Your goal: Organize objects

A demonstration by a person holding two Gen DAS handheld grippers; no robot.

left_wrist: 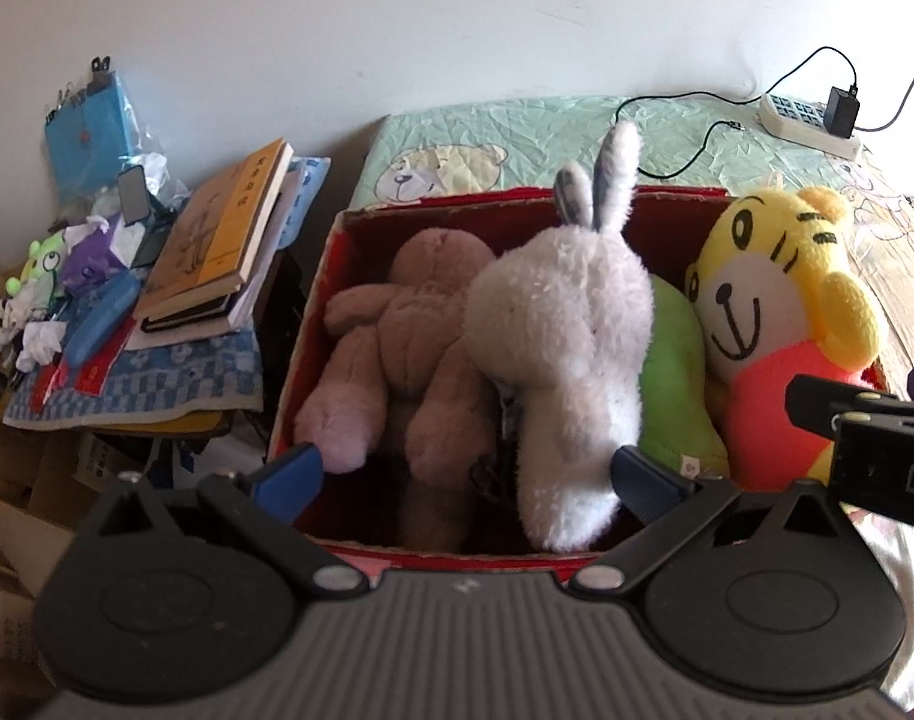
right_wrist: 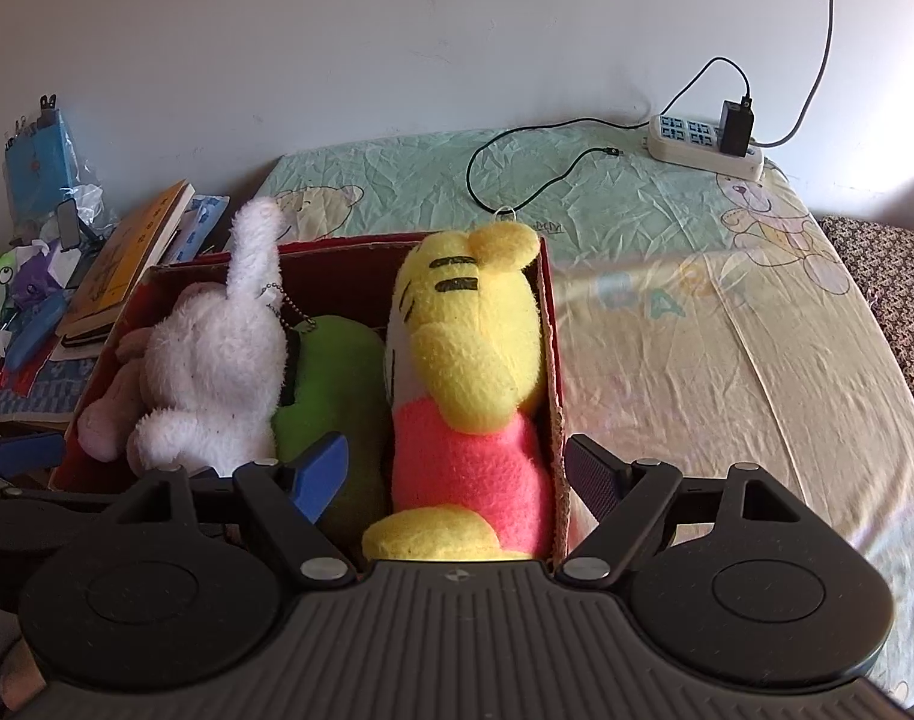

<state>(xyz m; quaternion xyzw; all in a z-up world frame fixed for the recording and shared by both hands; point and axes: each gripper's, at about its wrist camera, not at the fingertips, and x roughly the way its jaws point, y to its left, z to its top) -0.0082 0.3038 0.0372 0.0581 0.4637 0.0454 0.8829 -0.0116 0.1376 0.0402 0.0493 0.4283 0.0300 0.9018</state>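
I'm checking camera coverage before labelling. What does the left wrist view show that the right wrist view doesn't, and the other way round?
Only the left wrist view shows the brown teddy whole, the yellow tiger's face, and the right claw's arm entering at its right edge.

Only the right wrist view shows the wide bare stretch of bedsheet right of the box, and the open right claw straddling the tiger and the box's right wall.

Both show the red box, white rabbit, green toy, book pile and power strip. The left claw is open.

a home bedroom: bed [right_wrist: 697, 330] with teddy-print sheet, power strip [right_wrist: 706, 141], cluttered books [left_wrist: 216, 240] beside it.
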